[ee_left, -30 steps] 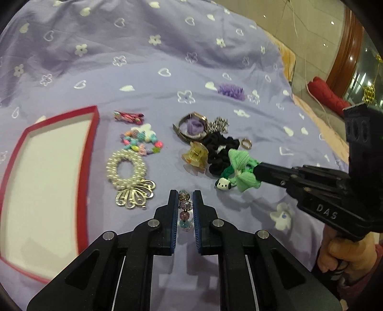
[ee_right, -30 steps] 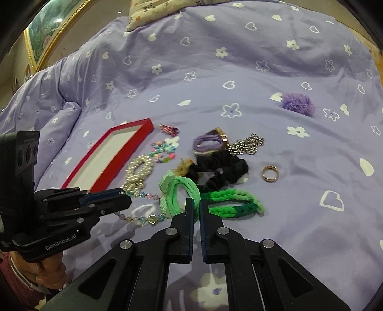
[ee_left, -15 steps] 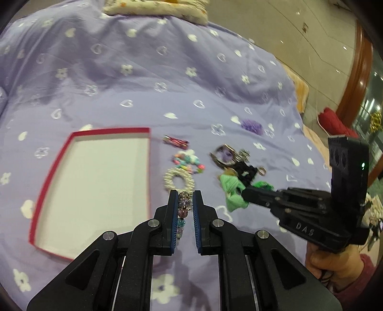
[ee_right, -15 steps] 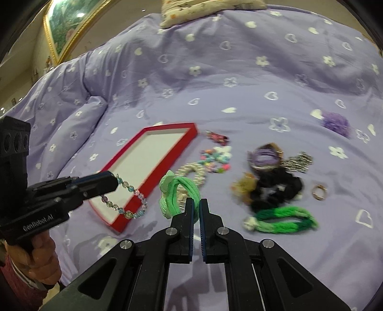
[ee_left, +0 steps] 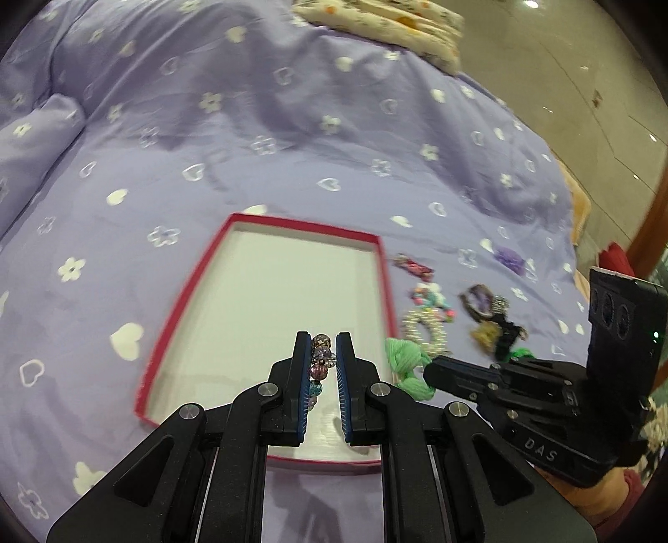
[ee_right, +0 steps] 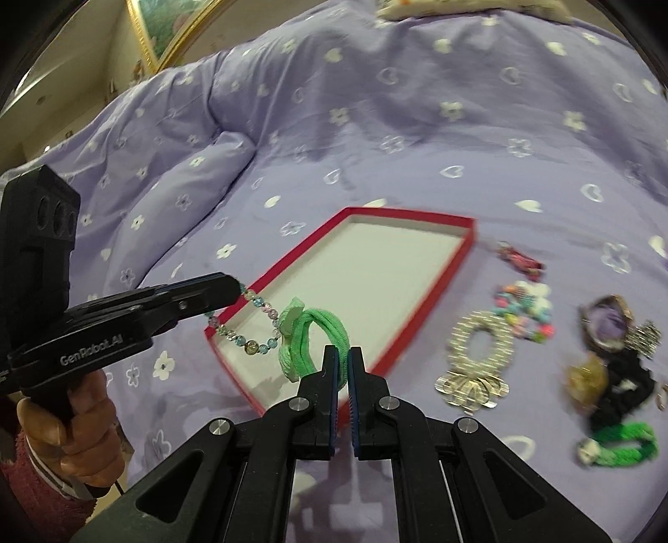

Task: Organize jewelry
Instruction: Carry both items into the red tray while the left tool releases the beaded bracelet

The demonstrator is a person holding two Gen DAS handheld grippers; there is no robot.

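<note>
Both claws grip cargo: the left gripper point(ee_left: 324, 343) pinches a glassy bead bracelet point(ee_right: 246, 334), its loop dangling over the red-rimmed tray point(ee_right: 438, 288); the right gripper point(ee_right: 342, 355) is clamped on a soft green hair tie point(ee_right: 311, 342) above the tray's near edge. Underneath spreads a rumpled lilac bedspread point(ee_left: 250, 125) printed with white hearts and flowers. Right of the tray lie a pearl bracelet point(ee_right: 480, 346), a black scrunchie point(ee_right: 622, 388) and a braided green band point(ee_right: 618, 442). A gilt picture frame point(ee_right: 175, 29) leans behind.

Home bedroom: bed w/ purple duvet point(ee_left: 259, 125), pillow point(ee_left: 375, 25), framed picture point(ee_right: 167, 29).
</note>
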